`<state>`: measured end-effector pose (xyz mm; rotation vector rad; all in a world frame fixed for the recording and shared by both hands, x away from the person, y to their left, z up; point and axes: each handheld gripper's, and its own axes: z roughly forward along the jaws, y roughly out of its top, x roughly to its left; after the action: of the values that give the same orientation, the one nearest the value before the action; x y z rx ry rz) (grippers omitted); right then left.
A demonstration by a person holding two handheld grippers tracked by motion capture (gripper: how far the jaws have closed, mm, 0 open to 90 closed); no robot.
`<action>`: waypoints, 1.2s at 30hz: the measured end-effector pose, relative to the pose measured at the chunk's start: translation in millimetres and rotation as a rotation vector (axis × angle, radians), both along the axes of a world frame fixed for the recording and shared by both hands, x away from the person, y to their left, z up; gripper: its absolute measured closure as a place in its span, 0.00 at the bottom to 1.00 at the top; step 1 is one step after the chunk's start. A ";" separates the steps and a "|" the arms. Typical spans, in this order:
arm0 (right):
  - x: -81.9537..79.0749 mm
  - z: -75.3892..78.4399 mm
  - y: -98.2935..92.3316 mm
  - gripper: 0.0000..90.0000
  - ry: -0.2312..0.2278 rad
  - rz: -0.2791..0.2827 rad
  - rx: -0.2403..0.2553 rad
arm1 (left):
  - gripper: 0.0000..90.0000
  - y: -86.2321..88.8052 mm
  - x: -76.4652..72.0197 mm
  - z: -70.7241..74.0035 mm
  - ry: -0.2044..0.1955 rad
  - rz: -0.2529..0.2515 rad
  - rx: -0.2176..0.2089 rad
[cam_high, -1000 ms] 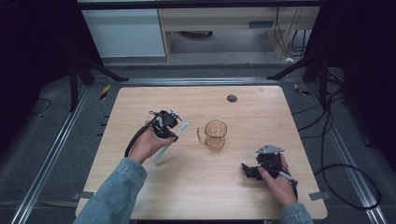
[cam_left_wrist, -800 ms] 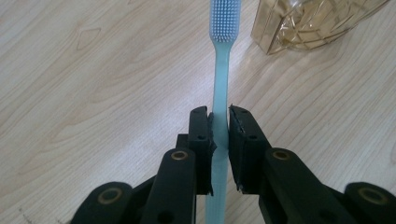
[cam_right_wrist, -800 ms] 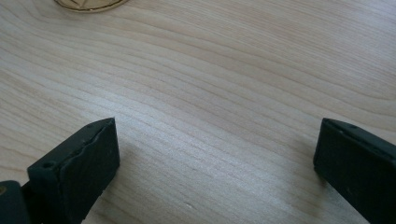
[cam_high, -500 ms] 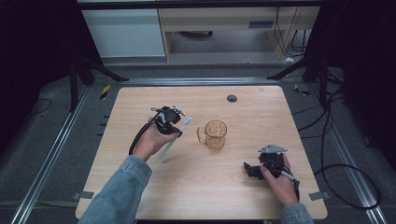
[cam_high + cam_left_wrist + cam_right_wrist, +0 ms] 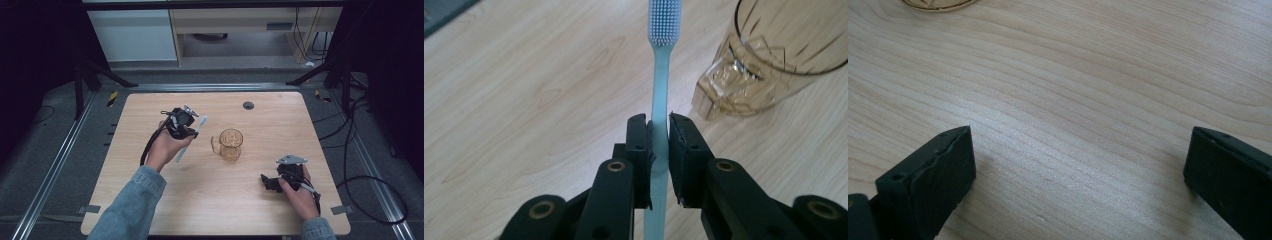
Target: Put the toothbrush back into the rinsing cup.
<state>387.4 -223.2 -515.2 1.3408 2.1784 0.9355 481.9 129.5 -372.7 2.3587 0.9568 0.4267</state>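
Observation:
My left gripper [image 5: 186,126] [image 5: 660,131] is shut on the handle of a pale blue toothbrush [image 5: 192,135] [image 5: 660,85], held above the table left of the mug. The brush head points up and toward the amber glass mug [image 5: 230,144] [image 5: 774,55], which stands upright near the table's middle with its handle to the left. My right gripper [image 5: 267,182] [image 5: 1078,170] rests low over the table at the front right, jaws wide apart with bare wood between them. The mug's base edge [image 5: 938,3] peeks in at the top of the right gripper view.
A small dark round grommet [image 5: 248,105] sits in the wooden table [image 5: 280,120] near its far edge. Metal rails and black stand legs border the table, and cables [image 5: 370,200] lie on the floor at the right.
My left hand has lifted the toothbrush a little and carried it slightly farther from the front edge. The right hand and the mug have stayed put.

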 end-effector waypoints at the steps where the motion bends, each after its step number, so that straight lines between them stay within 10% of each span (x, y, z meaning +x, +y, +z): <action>1: 0.0 0.0 0.0 0.01 0.000 0.002 0.000 | 0.88 0.0 0.0 0.0 0.000 0.000 0.000; 17: -0.2 0.2 0.2 0.01 0.000 0.012 -0.004 | 0.88 -15.6 -6.5 21.1 -0.246 0.067 -0.077; 36: -0.3 0.1 0.4 0.01 0.000 0.015 -0.006 | 0.88 -17.8 -13.3 30.5 -0.348 0.110 -0.216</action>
<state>387.2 -222.8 -515.1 1.3238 2.1924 0.9332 468.6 111.7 -342.2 1.9632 0.9168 0.7121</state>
